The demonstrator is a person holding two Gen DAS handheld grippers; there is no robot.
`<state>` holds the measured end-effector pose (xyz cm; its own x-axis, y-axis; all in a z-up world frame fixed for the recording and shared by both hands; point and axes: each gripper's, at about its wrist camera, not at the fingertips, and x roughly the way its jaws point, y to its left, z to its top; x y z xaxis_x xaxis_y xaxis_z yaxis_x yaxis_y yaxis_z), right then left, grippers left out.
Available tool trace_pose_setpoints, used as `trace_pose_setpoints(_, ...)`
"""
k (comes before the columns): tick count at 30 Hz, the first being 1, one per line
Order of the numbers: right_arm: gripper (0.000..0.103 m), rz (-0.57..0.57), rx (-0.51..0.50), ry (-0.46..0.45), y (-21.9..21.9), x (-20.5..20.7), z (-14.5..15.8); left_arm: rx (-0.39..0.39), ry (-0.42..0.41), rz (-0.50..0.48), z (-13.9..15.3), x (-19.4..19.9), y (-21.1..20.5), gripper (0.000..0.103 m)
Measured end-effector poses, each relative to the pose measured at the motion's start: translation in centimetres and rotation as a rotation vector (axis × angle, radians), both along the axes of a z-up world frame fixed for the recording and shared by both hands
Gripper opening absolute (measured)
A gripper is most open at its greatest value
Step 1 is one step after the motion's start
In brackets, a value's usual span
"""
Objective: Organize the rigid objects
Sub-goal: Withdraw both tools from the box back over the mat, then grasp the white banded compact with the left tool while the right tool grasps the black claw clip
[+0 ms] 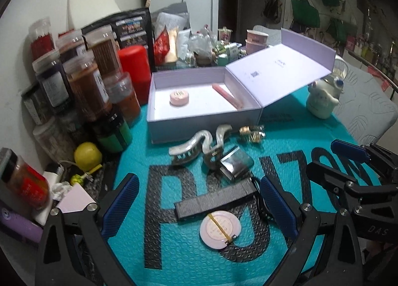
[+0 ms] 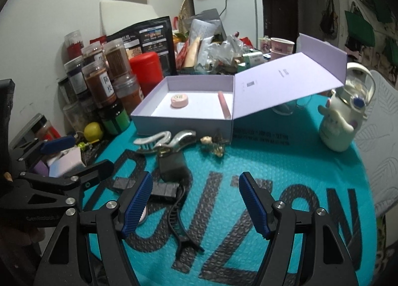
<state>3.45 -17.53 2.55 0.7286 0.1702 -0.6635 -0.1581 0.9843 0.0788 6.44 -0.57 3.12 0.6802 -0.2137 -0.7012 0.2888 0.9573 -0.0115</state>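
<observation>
An open lilac box (image 1: 199, 121) sits on the teal bubble mat (image 1: 174, 261) and holds a round pink tin (image 1: 179, 97) and a pink tube (image 1: 227, 95). In front of it lie a pearly claw clip (image 1: 196, 148), a square glass bottle (image 1: 236, 164) and a small gold piece (image 1: 251, 133). My left gripper (image 1: 199, 202) is open above a black bar (image 1: 216, 199) and a round pink compact (image 1: 220, 228). My right gripper (image 2: 196, 202) is open over the mat, with a black claw clip (image 2: 184, 226) just left of centre. The box (image 2: 184, 124) lies ahead of it.
Stacked spice jars (image 1: 82, 82) and a red canister (image 1: 135, 72) crowd the left edge, with a yellow ball (image 1: 87, 156) below them. A white character bottle (image 2: 340, 121) stands at the right. Bags and cups pile up behind the box. A white fridge (image 2: 236, 15) stands at the back.
</observation>
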Motion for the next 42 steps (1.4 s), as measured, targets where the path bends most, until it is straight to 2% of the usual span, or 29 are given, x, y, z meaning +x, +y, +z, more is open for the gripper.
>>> trace_pose_setpoints(13, 0.072, 0.072, -0.027, 0.029, 1.2, -0.9, -2.9, -0.011, 0.115, -0.031, -4.9, -0.2, 0.6, 0.100)
trace_pose_setpoints(18, 0.072, 0.090, -0.026, 0.038, 1.4, -0.8, -4.2, -0.045, 0.151, -0.050, -6.2, -0.1, 1.1, 0.100)
trace_pose_setpoints(22, 0.072, 0.084, -0.013, 0.074, 1.1, -0.3, -5.6, -0.058, 0.176, -0.068, -7.2, 0.1, 1.1, 0.100)
trace_pose_setpoints(27, 0.072, 0.067, -0.010, 0.122, 0.8, 0.2, -7.0, -0.012, 0.192, -0.086, -8.4, 0.2, 0.7, 0.100)
trace_pose_setpoints(30, 0.072, 0.065, 0.017, 0.153, 0.4, 0.6, -7.8, -0.023, 0.218, -0.091, -9.0, 0.4, 0.7, 0.099)
trace_pose_setpoints(35, 0.070, 0.054, 0.024, 0.166, 0.3, 1.0, -8.2, -0.007, 0.205, -0.089, -9.4, 0.4, 0.4, 0.099)
trace_pose_setpoints(38, 0.069, 0.054, 0.014, 0.166, 0.3, 1.1, -8.5, 0.023, 0.171, -0.119, -9.7, 0.3, -0.1, 0.099)
trace_pose_setpoints(42, 0.061, 0.064, 0.002, 0.169, 0.6, 1.1, -8.9, 0.051, 0.134, -0.132, -9.9, 0.2, -0.4, 0.099)
